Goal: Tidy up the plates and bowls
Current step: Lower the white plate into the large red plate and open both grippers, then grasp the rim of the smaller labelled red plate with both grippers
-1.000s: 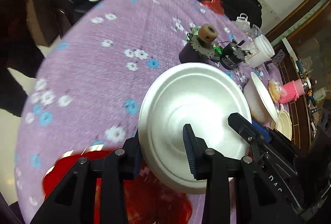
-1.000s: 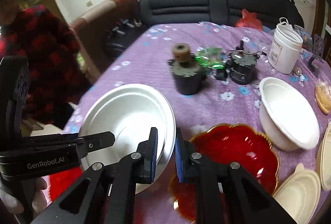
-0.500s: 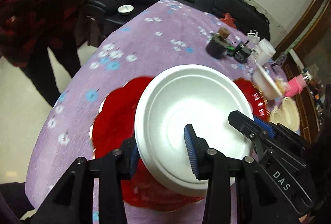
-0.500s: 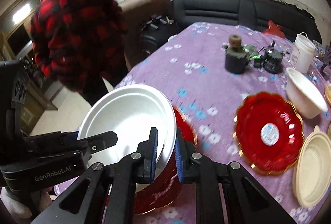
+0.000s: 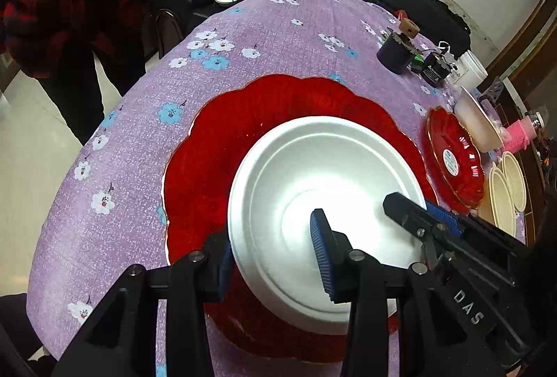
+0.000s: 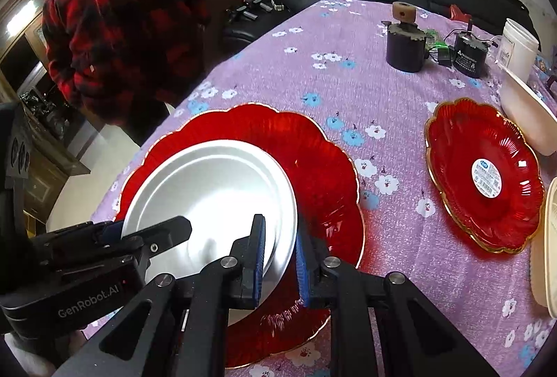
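A white plate (image 5: 323,178) (image 6: 216,189) is held over a big red scalloped plate (image 5: 243,126) (image 6: 313,175) on the purple flowered cloth. My left gripper (image 5: 271,255) has its jaws around the white plate's near rim, one finger under it and one inside. My right gripper (image 6: 278,255) is shut on the plate's right rim. Each gripper also shows in the other's view, the left (image 6: 149,237) and the right (image 5: 417,216). I cannot tell if the white plate touches the red one.
A second red plate (image 6: 484,175) (image 5: 456,157), a white bowl (image 6: 525,112) and cream dishes (image 5: 504,189) lie to the right. Dark motors (image 6: 405,44), a white jar (image 6: 518,46) and a sofa are at the back. A person in red plaid (image 6: 122,21) stands left of the table.
Both grippers have carried the white plate toward the near left and lower, over the big red plate. The far objects have receded. My hold has not changed.
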A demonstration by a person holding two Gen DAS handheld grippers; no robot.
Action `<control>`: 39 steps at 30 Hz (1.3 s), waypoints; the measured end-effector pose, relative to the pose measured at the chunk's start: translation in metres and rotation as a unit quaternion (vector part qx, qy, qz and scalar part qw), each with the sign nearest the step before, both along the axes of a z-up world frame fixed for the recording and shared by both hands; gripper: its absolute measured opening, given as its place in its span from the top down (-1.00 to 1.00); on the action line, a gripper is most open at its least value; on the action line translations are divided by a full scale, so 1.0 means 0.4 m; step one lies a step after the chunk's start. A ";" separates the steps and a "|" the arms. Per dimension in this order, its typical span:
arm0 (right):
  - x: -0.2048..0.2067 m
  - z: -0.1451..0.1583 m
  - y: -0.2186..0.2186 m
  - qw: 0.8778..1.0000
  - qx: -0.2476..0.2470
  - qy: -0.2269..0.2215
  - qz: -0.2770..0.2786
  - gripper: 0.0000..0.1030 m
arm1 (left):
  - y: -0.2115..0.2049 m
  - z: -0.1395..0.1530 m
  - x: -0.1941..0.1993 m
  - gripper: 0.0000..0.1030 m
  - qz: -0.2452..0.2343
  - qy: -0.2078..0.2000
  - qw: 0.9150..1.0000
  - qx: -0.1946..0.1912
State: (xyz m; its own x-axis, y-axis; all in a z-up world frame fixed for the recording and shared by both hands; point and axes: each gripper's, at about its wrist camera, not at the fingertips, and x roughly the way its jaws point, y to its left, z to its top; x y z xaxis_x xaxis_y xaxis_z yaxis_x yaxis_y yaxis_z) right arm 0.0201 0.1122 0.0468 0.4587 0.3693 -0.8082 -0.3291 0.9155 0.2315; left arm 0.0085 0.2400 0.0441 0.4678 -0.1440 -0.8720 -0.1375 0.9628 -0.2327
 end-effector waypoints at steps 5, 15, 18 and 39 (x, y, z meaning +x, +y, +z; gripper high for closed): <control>-0.024 0.007 0.011 1.000 -0.012 -0.020 0.008 0.62 | -0.006 0.000 -0.012 -0.12 -0.001 -0.003 1.000 -0.007; -0.112 0.121 -0.099 0.996 0.022 -0.088 -0.020 0.11 | 0.021 0.098 -0.105 -0.49 0.042 -0.055 0.998 0.001; -0.160 0.151 -0.190 0.993 0.027 -0.110 -0.043 -0.07 | 0.028 0.124 -0.145 -0.53 0.049 -0.068 0.996 -0.021; -0.197 0.079 -0.779 0.949 0.078 -0.076 -0.295 -0.21 | -0.356 0.113 -0.203 -0.63 -0.129 -0.047 0.990 -0.040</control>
State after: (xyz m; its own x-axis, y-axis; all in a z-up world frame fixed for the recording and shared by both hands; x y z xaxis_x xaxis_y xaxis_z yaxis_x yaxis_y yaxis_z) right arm -0.0587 -0.1996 0.0784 0.7298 0.1207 -0.6729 0.1905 0.9094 0.3697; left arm -0.0728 0.0977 0.0894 0.4849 -0.3362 -0.8074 0.1374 0.9410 -0.3093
